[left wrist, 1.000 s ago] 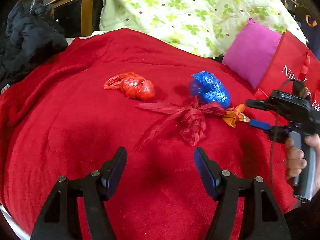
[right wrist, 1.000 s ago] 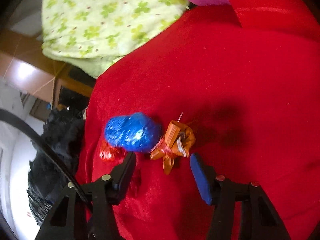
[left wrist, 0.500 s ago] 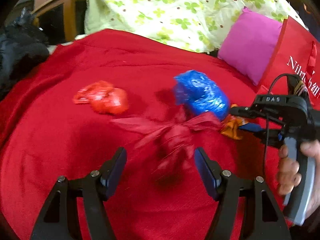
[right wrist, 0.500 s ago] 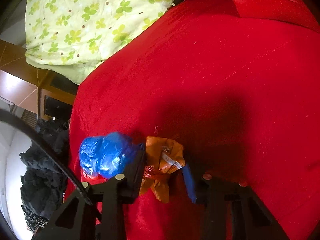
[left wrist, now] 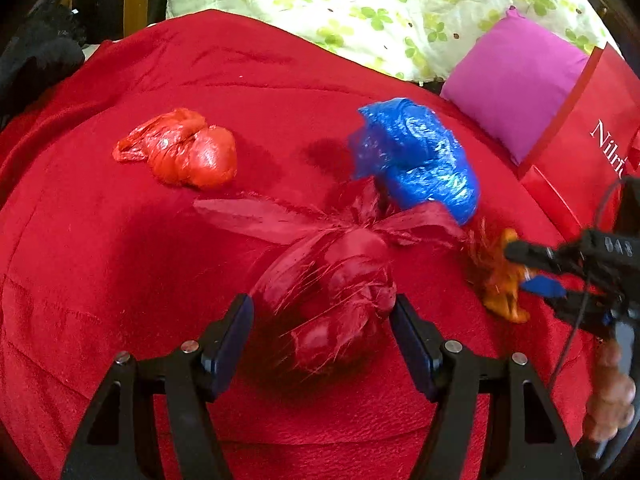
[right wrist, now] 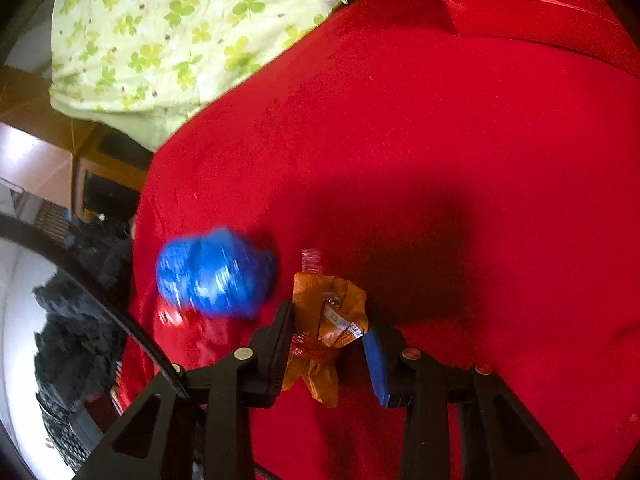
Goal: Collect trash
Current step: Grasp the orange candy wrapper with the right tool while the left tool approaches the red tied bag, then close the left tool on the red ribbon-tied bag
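Left gripper (left wrist: 322, 322) advanced, jaws apart astride dark-red bag (left wrist: 332, 296) | right gripper (right wrist: 326, 338) clamped on orange wrapper (right wrist: 328, 320)

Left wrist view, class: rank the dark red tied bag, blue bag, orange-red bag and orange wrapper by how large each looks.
1. dark red tied bag, though it sits nearest the camera
2. blue bag
3. orange-red bag
4. orange wrapper, partly hidden by the right tongs

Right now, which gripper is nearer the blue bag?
Right. The right gripper, shut on the orange wrapper, sits beside the blue bag; the left gripper straddles the dark red bag.
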`<control>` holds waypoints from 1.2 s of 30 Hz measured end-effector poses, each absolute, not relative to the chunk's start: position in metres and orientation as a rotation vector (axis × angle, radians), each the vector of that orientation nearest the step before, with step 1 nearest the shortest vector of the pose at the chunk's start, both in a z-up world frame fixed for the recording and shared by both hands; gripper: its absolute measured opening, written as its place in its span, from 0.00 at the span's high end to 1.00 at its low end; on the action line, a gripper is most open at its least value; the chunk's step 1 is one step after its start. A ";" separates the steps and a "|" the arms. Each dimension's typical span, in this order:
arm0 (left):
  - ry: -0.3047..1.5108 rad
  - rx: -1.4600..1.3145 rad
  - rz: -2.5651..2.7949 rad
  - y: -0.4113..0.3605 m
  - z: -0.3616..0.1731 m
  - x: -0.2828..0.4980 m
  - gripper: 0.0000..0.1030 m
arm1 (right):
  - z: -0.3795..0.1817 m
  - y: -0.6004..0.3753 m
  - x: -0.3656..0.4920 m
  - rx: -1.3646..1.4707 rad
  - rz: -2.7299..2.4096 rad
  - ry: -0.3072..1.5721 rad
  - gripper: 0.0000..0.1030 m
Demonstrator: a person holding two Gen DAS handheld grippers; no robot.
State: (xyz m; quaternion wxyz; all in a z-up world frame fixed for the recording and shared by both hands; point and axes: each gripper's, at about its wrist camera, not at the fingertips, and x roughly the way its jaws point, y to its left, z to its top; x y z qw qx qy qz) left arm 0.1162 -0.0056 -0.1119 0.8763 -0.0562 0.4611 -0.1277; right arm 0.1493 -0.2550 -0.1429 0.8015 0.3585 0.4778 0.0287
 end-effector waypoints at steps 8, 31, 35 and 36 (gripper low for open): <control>0.983 -0.071 -0.229 -0.008 -0.120 0.111 0.31 | -0.152 -0.249 0.146 0.735 0.056 1.049 0.59; 0.954 0.050 -0.163 -0.028 -0.133 0.093 0.06 | -0.158 -0.258 0.137 0.705 0.167 1.034 0.56; 0.956 0.047 -0.170 -0.025 -0.135 0.096 0.06 | -0.159 -0.256 0.136 0.724 0.164 1.033 0.56; 0.957 0.047 -0.170 -0.025 -0.135 0.095 0.06 | -0.159 -0.256 0.136 0.726 0.165 1.034 0.56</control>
